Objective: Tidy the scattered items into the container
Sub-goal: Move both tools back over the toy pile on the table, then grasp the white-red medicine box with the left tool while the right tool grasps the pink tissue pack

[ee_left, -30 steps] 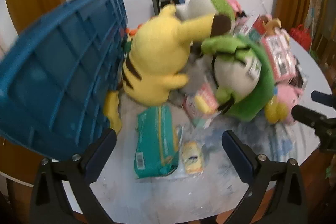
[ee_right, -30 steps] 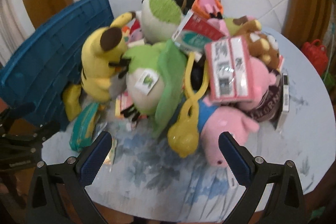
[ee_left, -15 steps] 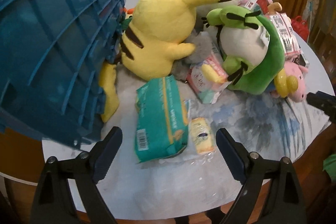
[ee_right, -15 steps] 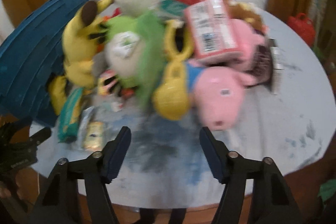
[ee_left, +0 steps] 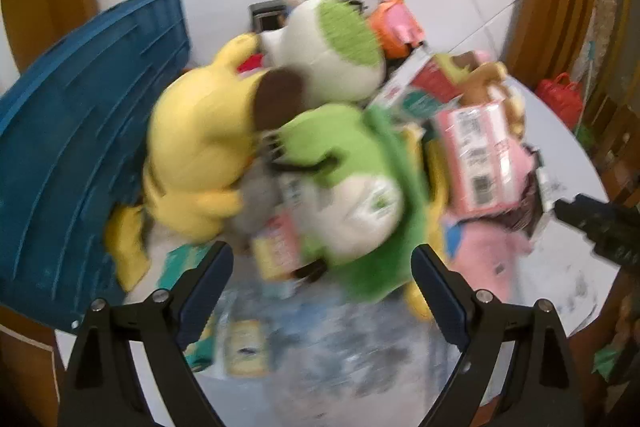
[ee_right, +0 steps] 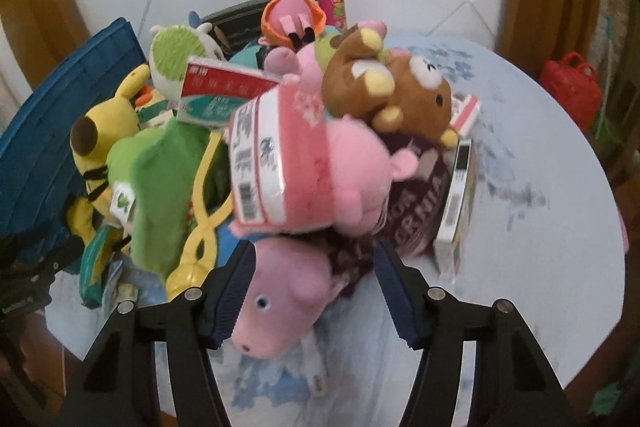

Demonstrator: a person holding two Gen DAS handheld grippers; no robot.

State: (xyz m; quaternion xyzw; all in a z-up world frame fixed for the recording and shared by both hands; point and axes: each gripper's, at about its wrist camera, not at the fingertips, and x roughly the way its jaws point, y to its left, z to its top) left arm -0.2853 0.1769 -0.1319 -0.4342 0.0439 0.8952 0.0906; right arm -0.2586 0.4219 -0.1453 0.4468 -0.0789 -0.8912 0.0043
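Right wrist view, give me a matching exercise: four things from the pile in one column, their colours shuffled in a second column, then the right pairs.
Things:
1. bear plush
2. pig plush
3. crate
4. snack can

Colours:
A. blue
B. yellow with a pink label
C. brown
D. pink

Pairs: 1-C, 2-D, 3-A, 4-B

Bright, even light; soft shadows. Motion blur both views, heavier left wrist. Fisheye bending, dark corner vignette.
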